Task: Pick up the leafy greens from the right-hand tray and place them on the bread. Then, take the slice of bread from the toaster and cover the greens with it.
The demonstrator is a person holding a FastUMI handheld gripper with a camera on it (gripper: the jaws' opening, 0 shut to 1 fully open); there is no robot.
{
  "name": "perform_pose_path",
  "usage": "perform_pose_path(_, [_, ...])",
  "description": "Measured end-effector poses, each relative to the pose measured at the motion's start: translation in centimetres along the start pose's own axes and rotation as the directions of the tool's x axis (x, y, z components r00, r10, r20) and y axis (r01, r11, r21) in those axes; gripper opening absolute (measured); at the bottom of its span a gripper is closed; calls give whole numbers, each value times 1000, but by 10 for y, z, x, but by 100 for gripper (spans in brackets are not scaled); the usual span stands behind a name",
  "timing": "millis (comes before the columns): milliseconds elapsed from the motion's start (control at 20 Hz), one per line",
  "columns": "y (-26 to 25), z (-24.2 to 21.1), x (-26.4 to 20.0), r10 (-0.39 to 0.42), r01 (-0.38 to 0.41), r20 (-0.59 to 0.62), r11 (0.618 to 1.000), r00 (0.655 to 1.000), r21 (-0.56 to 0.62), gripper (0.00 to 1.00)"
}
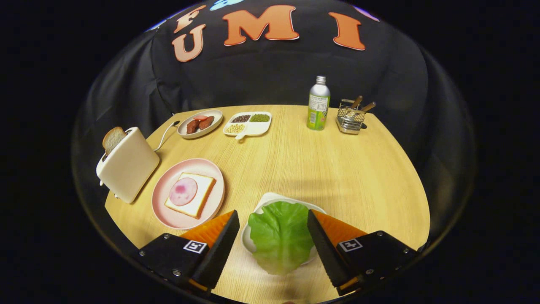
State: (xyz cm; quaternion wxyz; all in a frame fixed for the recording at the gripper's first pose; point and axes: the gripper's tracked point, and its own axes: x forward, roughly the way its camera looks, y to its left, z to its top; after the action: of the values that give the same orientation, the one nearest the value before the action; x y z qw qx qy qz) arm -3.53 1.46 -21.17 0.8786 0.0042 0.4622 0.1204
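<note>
step: picking greens | gripper [273, 230] fingers spread apart, straddling green leafy lettuce [280, 240] on white tray [270, 198] | next: likely close, carry to ham-topped bread slice [190, 194]

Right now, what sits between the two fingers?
In the gripper view, the lettuce leaf on its white tray lies between the open fingers; neither finger touches it yet.

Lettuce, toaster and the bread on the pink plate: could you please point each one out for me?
Lettuce [280, 236], gripper view, middle of the leaf, between the open fingers.
Toaster [128, 166], gripper view, its broad side wall.
Bread [202, 190], gripper view, bare crumb beside the ham slice.
</note>
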Motion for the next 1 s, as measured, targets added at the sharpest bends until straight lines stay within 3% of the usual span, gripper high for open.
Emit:
perform_pose_path(450, [-3, -30, 20, 2, -15, -166, 997, 986, -76, 97])
perform_pose_path(1000, [-15, -49, 36, -24, -5, -261, 994, 965, -109, 95])
